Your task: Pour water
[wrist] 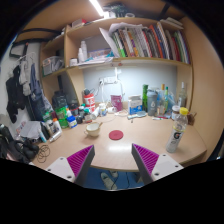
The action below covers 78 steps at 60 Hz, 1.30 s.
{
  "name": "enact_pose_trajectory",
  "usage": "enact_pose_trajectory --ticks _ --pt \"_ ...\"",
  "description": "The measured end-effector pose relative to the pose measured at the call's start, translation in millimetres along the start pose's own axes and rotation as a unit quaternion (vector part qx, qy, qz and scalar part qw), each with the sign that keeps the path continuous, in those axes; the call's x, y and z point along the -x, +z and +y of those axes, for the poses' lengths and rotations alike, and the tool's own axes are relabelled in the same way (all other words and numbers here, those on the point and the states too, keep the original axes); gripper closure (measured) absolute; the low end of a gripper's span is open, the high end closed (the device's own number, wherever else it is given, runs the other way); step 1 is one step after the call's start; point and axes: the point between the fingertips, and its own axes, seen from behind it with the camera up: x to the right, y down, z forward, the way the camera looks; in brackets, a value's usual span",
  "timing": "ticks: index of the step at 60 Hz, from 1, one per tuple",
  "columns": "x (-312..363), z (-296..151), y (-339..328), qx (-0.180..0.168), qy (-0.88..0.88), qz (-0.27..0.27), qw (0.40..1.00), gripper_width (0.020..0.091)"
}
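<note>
The gripper (113, 160) hung above the near edge of the bench (150, 140), its two purple pads (80, 158) spread wide apart with nothing between them, so it held nothing yet and was likely kept back and high to take in the whole bench before committing to a reach. Just ahead of the fingers, on the bare wood, lay a flat red coaster (116, 134), and a little to its left stood a small white cup (93, 128), mouth upward, probably set in the open as the vessel to be filled. Off to the right of the fingers, near the bench's curved edge and well apart from the cup, stood a clear bottle (177, 127) with a dark cap; its long axis ran upright, cap at the top, leaning only as the wide lens bends it. It may be the water source, though its contents could not be made out. Beyond these, jars and bottles crowded the back of the bench under a lamp, and a shelf (128, 62) of books ran above.
</note>
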Motion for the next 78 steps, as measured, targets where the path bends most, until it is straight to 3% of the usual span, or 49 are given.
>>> enact_pose_trajectory --ticks 19,43,54,67,70,73,78 --pt "4.6 18.4 -11.8 -0.001 0.002 0.026 1.000 0.0292" --pt "-225.3 35.1 33.5 -0.026 0.030 0.140 0.989 0.0288" --pt "-291.5 40.0 90.8 -0.046 0.027 0.141 0.989 0.0288" --pt "-320.0 31.5 164.7 -0.071 -0.008 0.120 0.990 0.0293" --pt "-322.5 26.4 173.9 -0.081 -0.006 0.121 0.989 0.0318" --pt "-330.1 26.6 182.8 -0.079 -0.016 0.128 0.988 0.0531" --pt "-336.0 18.0 190.6 -0.094 -0.026 0.137 0.986 0.0550"
